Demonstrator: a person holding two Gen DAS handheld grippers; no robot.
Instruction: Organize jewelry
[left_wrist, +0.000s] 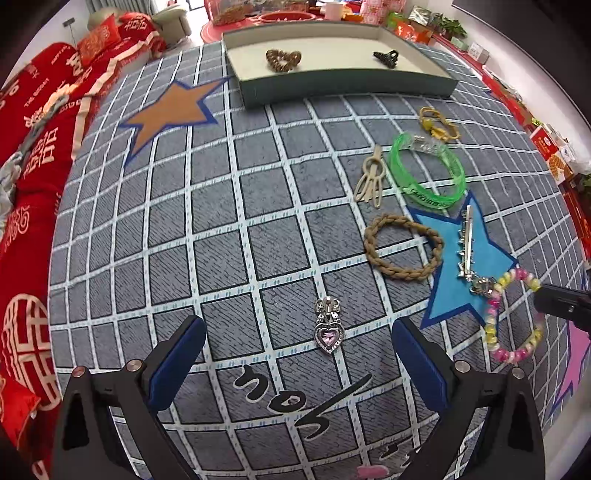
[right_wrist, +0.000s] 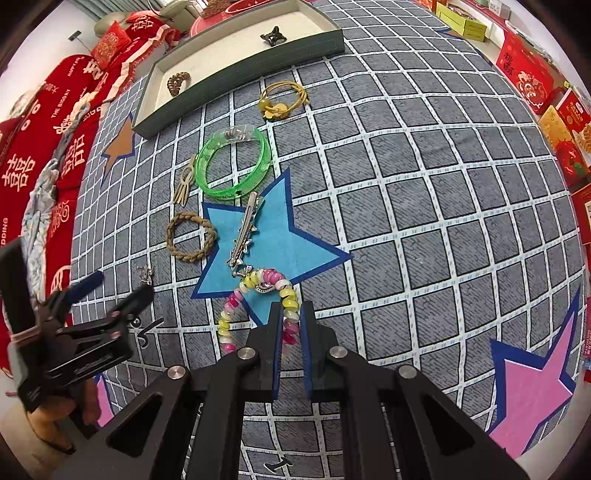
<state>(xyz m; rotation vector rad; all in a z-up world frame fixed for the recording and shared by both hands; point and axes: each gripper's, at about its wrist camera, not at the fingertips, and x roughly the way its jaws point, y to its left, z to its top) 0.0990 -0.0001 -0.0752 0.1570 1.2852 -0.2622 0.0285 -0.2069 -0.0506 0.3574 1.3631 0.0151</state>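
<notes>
One heart pendant (left_wrist: 328, 334) between spread fingers (left_wrist: 181, 365), untouched

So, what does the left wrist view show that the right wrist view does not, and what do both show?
Only the left wrist view: the heart pendant lying whole between the open fingers of the left hand-held gripper, not gripped.

Only the right wrist view: the right hand-held gripper shut on the pink and yellow bead bracelet, and a pink star on the cloth.

Both: the tray with a brown scrunchie and a dark claw clip inside, the green bangle, the braided brown ring, the silver clip on the blue star.
</notes>
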